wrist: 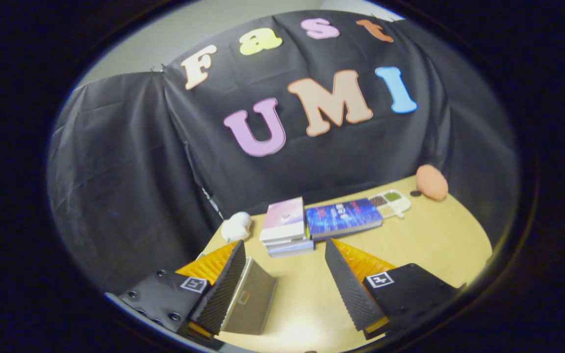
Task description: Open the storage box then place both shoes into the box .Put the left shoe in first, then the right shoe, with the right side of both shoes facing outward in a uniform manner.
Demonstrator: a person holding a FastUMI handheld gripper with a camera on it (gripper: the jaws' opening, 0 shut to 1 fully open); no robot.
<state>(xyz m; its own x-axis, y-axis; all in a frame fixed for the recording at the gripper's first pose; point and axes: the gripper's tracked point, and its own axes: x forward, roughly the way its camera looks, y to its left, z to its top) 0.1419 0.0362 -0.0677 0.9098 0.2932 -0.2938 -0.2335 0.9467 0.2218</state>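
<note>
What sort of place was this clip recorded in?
Most likely a staged recording booth, not a home: black cloth walls in a wooden table laid with props, including stacked books and a compartment tray. The open gripper hangs over the table, holding nothing.

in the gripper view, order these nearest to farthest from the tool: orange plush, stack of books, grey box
1. Grey box, beside the open tool's left finger.
2. Stack of books, just ahead of the fingers.
3. Orange plush, far right, by the booth wall.
</note>
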